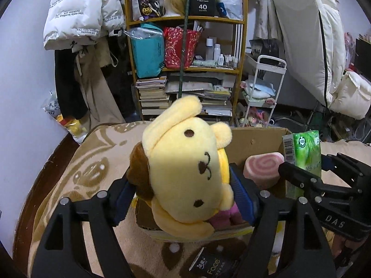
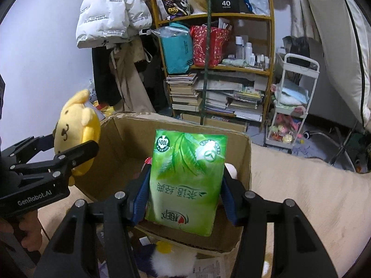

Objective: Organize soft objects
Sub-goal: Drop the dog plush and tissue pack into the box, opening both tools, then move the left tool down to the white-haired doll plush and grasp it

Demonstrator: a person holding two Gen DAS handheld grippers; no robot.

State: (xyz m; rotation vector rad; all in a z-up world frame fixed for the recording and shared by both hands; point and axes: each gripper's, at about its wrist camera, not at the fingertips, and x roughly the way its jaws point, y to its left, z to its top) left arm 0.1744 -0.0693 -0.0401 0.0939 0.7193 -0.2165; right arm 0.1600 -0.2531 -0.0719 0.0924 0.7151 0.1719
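Note:
A yellow plush dog [image 1: 185, 166] with brown ears hangs over the near left corner of an open cardboard box [image 1: 255, 143]. My left gripper [image 1: 180, 176] is shut on it, blue pads pressing its head from both sides. The right wrist view shows that plush dog [image 2: 74, 125] in the left gripper [image 2: 71, 142] at the box's left wall [image 2: 129, 143]. My right gripper [image 2: 186, 178] is shut on a green tissue pack [image 2: 185, 157], held upright over the box. The right gripper [image 1: 308, 162] and tissue pack [image 1: 306, 148] also appear at the box's right side. A pink swirl roll cushion [image 1: 264, 164] lies inside.
The box stands on a beige patterned blanket [image 1: 92, 166]. A dark packet [image 1: 208, 264] lies in front of the box, and a white and blue fluffy toy [image 2: 171, 259] lies by its near wall. Behind are a crowded wooden shelf [image 1: 185, 69], hanging coats and a white cart [image 1: 262, 92].

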